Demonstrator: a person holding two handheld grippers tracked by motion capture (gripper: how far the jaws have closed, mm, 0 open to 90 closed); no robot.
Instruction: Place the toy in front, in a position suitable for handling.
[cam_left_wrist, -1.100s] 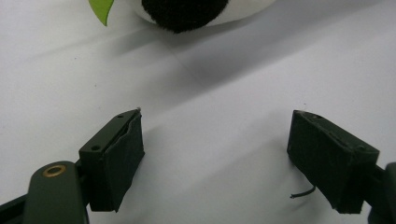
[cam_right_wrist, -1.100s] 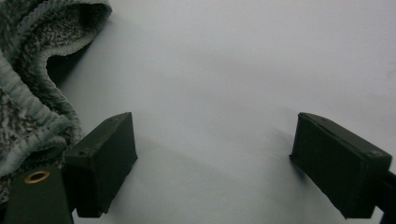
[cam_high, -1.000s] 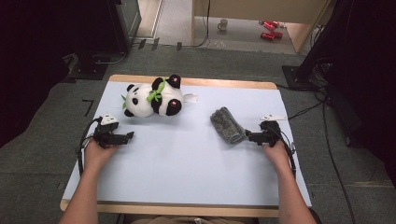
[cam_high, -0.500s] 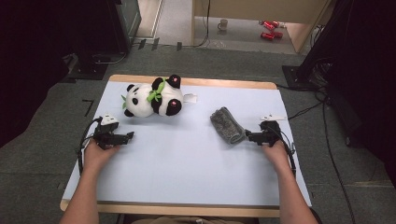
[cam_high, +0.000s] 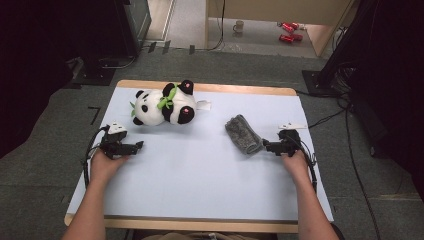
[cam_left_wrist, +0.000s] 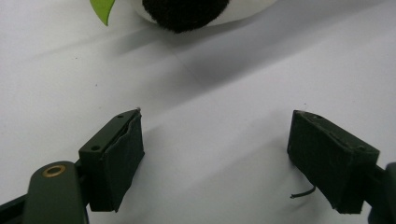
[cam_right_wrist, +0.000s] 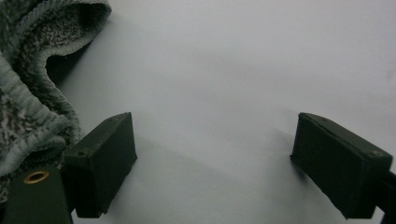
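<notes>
black pads of the right claw (cam_right_wrist: 215, 163) gape empty, the grey cloth (cam_high: 243, 133) just beside one jaw. left claw (cam_left_wrist: 217, 158) gapes too, near the panda (cam_high: 162, 105). slide one pad under the cloth's edge along the counter (cam_high: 200, 175) before pinching.

Left gripper (cam_high: 134, 146): no visible shift since the earlier pictures.
Right gripper (cam_high: 267, 146): same place just beside the grey cloth (cam_high: 243, 134), jaws equally wide.

A pale blue worktop with a wooden rim (cam_high: 200, 87) stands on grey carpet; red cans (cam_high: 287, 31) and a white mug (cam_high: 239, 25) lie beyond.
</notes>
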